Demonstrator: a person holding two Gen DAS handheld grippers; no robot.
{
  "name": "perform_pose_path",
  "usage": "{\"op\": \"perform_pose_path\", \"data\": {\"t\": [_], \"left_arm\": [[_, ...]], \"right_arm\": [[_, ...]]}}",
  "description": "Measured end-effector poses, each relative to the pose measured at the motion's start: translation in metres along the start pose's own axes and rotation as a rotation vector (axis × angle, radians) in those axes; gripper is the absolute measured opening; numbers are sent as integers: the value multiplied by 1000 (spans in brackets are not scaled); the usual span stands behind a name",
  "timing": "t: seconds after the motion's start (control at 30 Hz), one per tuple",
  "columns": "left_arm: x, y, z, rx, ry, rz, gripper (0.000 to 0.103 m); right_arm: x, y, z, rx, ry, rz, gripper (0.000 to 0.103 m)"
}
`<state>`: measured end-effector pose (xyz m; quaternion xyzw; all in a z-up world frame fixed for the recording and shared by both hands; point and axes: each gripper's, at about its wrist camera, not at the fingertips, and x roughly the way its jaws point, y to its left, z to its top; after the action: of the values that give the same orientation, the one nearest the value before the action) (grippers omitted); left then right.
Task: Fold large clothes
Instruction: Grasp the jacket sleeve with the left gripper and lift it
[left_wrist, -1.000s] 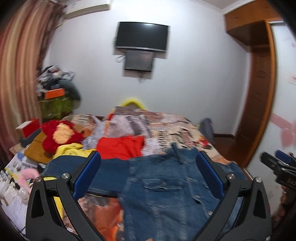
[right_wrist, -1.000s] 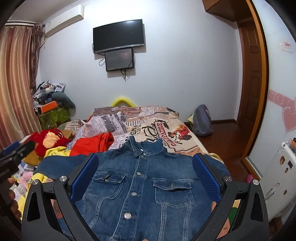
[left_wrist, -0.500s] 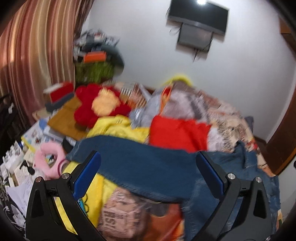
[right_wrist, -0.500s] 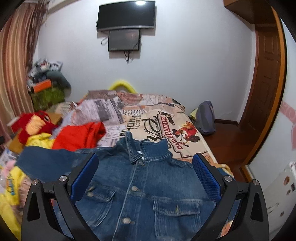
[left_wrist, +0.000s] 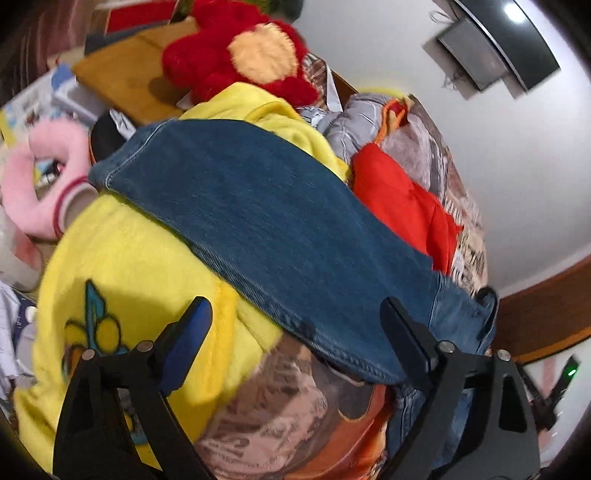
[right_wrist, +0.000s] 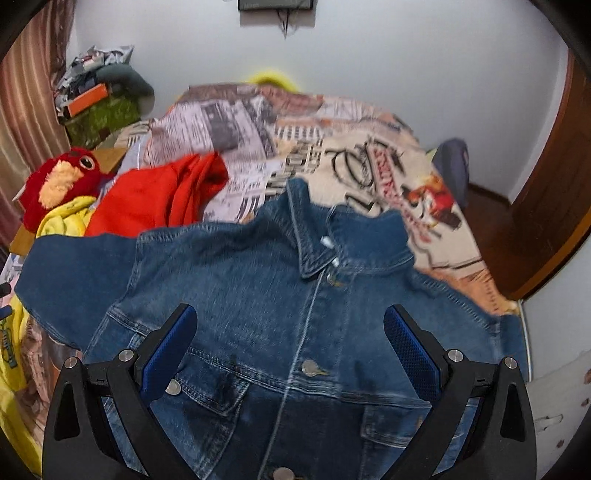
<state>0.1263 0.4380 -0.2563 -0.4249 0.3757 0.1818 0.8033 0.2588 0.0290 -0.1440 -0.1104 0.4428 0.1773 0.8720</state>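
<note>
I have the denim jacket (right_wrist: 295, 314) spread front-up on the bed (right_wrist: 332, 129), its left sleeve (left_wrist: 266, 229) stretched over the yellow blanket (left_wrist: 129, 277), ready to fold inward. My left tool (left_wrist: 295, 328) tilts down over it, jaws just narrowing, pinching nothing. My right tool (right_wrist: 290, 343) hovers spread above the chest.

A bed (right_wrist: 369, 122) with a newspaper-and-cartoon print cover carries everything. A denim jacket (right_wrist: 280, 295) lies front up across its near end, collar toward the far wall, one sleeve (left_wrist: 258, 221) stretched over a yellow fleece garment (left_wrist: 147, 277). A red garment (right_wrist: 159, 195) lies crumpled beside the jacket's shoulder.
</note>
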Motion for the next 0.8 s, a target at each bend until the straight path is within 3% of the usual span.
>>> {"op": "perform_pose_path", "data": {"t": [0.2, 0.43, 0.53, 0.6, 0.7, 0.8], "left_arm": [[18, 21, 26, -38, -18, 3, 76], [36, 34, 56, -34, -96, 104, 72], [42, 31, 66, -13, -110, 211, 50], [41, 25, 68, 33, -129, 270, 30], [36, 8, 68, 117, -155, 339, 14], [19, -13, 67, 159, -194, 317, 8]], "right_arm": [[17, 2, 1, 8, 55, -1, 101], [20, 8, 4, -20, 59, -33, 101], [15, 10, 4, -38, 47, -43, 101], [11, 9, 4, -49, 35, -58, 101], [5, 7, 4, -63, 19, -80, 101], [-1, 2, 4, -62, 13, -82, 101]]}}
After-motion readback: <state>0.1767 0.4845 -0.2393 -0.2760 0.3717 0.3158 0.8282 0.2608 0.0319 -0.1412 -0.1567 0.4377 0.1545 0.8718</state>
